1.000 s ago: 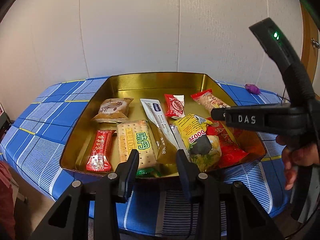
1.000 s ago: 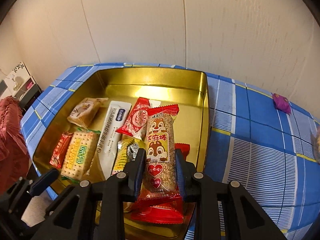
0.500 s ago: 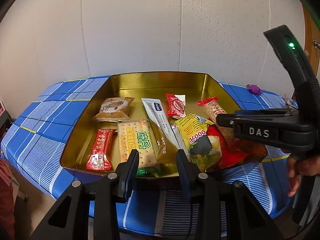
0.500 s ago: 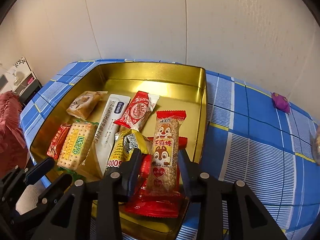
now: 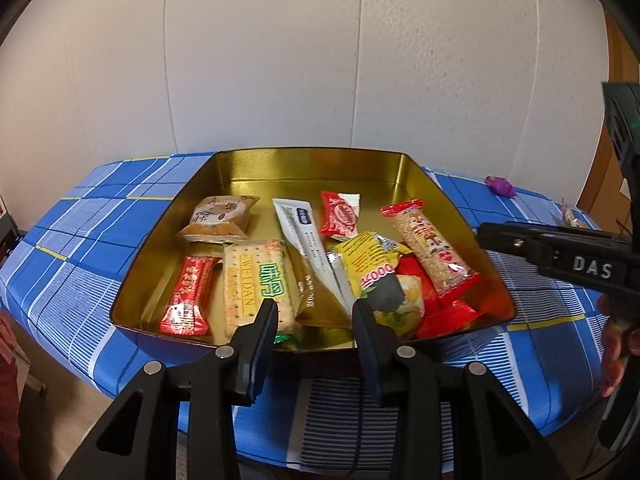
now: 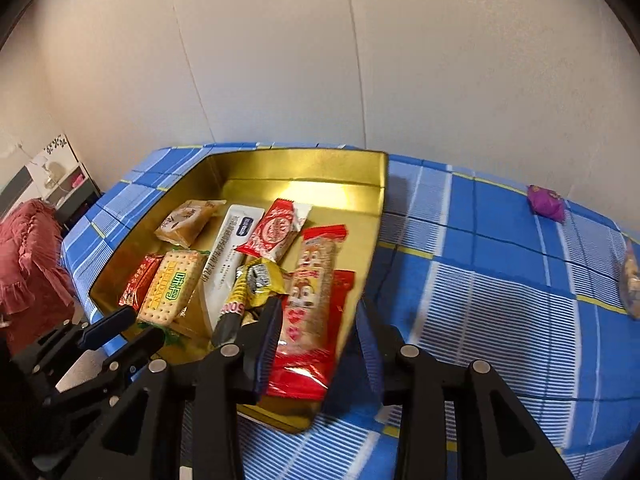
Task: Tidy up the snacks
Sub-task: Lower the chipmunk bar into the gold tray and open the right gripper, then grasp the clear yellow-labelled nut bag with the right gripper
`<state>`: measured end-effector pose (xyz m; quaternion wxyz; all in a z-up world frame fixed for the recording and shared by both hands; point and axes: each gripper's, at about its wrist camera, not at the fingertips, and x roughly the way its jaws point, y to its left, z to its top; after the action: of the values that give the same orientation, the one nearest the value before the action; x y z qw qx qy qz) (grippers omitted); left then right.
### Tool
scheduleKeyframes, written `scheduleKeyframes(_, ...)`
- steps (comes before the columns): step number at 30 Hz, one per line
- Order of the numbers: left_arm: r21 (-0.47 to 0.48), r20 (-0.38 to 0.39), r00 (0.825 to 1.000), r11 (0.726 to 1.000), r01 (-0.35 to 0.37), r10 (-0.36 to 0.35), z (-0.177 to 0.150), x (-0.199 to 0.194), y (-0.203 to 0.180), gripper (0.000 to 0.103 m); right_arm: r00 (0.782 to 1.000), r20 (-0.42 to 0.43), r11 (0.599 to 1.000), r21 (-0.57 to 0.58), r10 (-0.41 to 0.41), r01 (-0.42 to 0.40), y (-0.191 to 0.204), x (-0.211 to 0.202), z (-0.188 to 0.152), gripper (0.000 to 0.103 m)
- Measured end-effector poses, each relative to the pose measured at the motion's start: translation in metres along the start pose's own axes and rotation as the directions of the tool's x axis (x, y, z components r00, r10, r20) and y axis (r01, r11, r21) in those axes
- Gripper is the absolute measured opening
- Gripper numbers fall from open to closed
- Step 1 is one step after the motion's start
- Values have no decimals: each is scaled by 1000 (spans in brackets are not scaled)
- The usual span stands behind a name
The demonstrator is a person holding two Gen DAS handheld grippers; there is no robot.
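A gold tin tray (image 5: 304, 168) on the blue checked cloth holds several wrapped snacks. A sesame bar with a cartoon wrapper (image 6: 316, 280) lies at the tray's right side on a red pack (image 6: 344, 284); the left wrist view shows this sesame bar (image 5: 430, 246) too. My right gripper (image 6: 318, 320) is open over the tray's near right corner, touching nothing. It also enters the left wrist view as the right gripper (image 5: 560, 256) from the right edge. My left gripper (image 5: 314, 312) hangs open at the tray's near rim, empty.
A purple candy (image 6: 546, 198) lies loose on the cloth right of the tray, and another wrapped snack (image 6: 630, 280) sits at the far right edge. A wall stands close behind the table. A red garment (image 6: 28, 256) is at the left, below table level.
The right gripper opened and let go of the sesame bar, which now lies in the tray. It then drew back to the right and up. The left gripper stayed put.
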<state>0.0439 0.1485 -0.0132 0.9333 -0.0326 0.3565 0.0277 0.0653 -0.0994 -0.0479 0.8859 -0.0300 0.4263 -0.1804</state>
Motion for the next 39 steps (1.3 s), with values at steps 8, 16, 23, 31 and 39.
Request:
scheduleKeyframes(8,49,1,1000,999,23,-23,2,-3,-25,39,994,-46,995,17,-101,102,-66,-13,-16,42)
scheduleKeyframes(16,142,-4,997,986,82,-82,3,-9,-66,39,968,-109,952,184,-227,244,-174,-25,-28,49)
scheduleKeyframes(23,218,-26,987,962,161,-160,-3,-11,-104,39,942,8,882,354,-336,311,-246,-66,-15,58)
scheduleKeyframes(31,281,-60,981,940,196,-186,-10,-11,-132,39,904,7,818,428,-428,384,-309,-64,-4,70)
scheduleKeyframes(39,298,-90,977,931,210,-192,-14,-4,-152,39,929,-43,821,455,-366,345,-347,-29,2,74)
